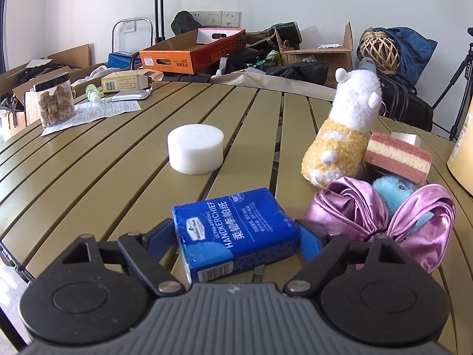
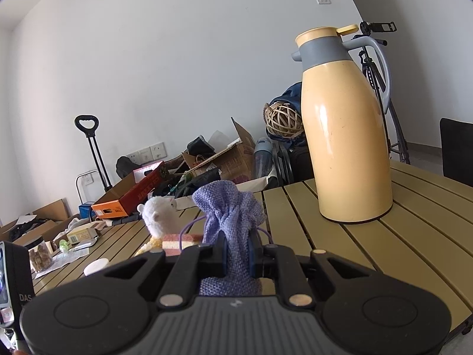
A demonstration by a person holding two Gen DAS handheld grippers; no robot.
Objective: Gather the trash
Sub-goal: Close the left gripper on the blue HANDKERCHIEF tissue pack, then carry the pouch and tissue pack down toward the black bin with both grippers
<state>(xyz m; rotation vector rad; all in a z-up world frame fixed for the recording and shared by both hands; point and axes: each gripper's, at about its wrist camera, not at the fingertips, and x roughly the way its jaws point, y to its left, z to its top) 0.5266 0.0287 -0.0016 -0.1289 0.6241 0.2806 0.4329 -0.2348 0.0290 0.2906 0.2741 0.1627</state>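
Left wrist view: my left gripper [image 1: 235, 236] has its blue fingers [image 1: 309, 244] on either side of a blue handkerchief tissue pack [image 1: 236, 235], pressed against its two ends, so I am grasping it just above the slatted olive table [image 1: 88, 177]. Ahead of it a white foam cylinder [image 1: 195, 148] stands alone on the slats. To the right lie a yellow-and-white plush alpaca [image 1: 344, 130], a pink-and-cream striped sponge [image 1: 397, 156] touching it, a blue fuzzy ball [image 1: 391, 192] and a shiny pink satin bundle [image 1: 384, 222]. A clear jar [image 1: 54, 100] of brown chunks stands on a paper sheet far left. In the right wrist view, my right gripper [image 2: 236, 256] is clenched on a lilac knitted drawstring pouch [image 2: 229, 216], held upright. A tall yellow thermos jug [image 2: 346, 130] stands on the table to the right.
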